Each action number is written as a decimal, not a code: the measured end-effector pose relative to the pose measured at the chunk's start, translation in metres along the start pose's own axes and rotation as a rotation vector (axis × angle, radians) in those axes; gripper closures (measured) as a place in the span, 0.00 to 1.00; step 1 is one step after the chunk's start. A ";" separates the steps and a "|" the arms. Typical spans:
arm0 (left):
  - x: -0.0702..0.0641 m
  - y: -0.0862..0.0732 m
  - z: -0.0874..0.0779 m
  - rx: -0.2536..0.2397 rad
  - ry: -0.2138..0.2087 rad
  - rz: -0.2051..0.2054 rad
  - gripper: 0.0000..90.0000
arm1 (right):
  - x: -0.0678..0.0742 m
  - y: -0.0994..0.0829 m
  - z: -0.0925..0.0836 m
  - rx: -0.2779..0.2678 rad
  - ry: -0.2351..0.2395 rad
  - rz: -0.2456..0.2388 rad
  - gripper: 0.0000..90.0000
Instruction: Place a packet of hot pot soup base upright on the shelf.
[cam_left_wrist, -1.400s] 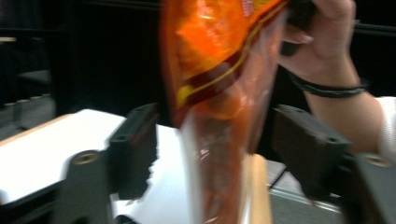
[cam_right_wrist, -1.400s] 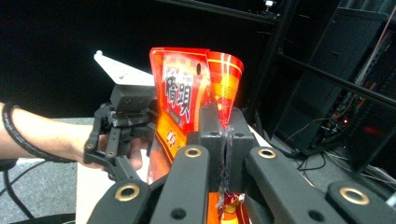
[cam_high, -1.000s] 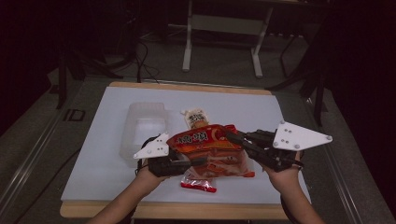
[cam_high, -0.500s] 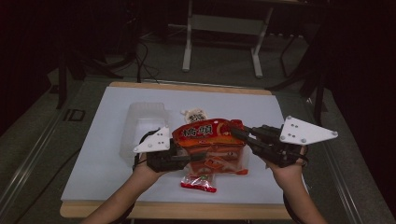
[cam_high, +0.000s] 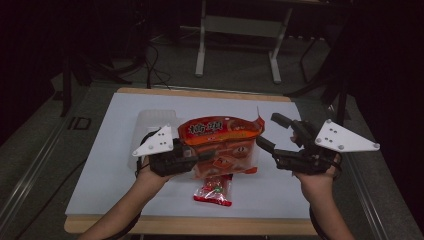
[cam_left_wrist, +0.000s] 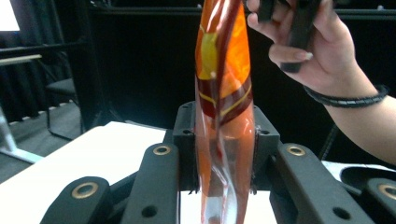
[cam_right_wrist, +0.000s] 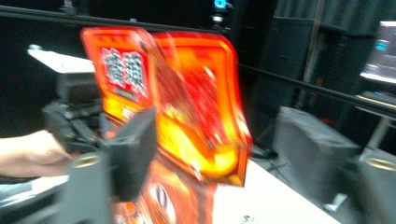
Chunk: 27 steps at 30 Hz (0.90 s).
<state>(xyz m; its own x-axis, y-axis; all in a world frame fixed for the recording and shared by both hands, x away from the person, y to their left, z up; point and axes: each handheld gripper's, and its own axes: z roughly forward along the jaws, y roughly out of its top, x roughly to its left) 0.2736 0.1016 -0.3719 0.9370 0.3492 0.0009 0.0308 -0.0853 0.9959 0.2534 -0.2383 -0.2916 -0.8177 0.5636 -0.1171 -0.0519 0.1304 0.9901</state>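
Nearest me, at six o'clock on the table (cam_high: 110, 165), the small red packet (cam_high: 214, 191) lies flat where it lay a second ago. Just beyond it, my left tool (cam_high: 197, 156) stays clamped on the left edge of the orange snack bag (cam_high: 222, 142), which now stands upright above the table's middle, higher than a second ago. My right tool (cam_high: 272, 135), at three o'clock of the bag, has just been opening; its jaws stand wide with the bag's right edge beside them, not pinched. So I judge the bag now hangs from my left grip alone. Farther off, at eleven o'clock, the clear tub (cam_high: 150, 122) waits, partly hidden.
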 end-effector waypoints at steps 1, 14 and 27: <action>0.001 0.001 -0.001 -0.004 0.011 0.000 0.79 | -0.002 -0.001 -0.001 -0.007 -0.006 0.006 0.22; 0.031 0.017 -0.029 -0.077 0.180 -0.031 0.79 | -0.003 -0.019 -0.004 -0.006 -0.017 0.016 0.15; 0.066 0.009 -0.064 -0.174 0.450 -0.047 0.79 | 0.001 -0.031 0.002 0.031 -0.056 -0.009 0.16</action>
<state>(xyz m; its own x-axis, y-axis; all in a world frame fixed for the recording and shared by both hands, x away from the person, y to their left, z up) 0.3133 0.1838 -0.3569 0.6910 0.7216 -0.0435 -0.0251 0.0841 0.9961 0.2558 -0.2403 -0.3226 -0.7838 0.6071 -0.1308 -0.0402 0.1605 0.9862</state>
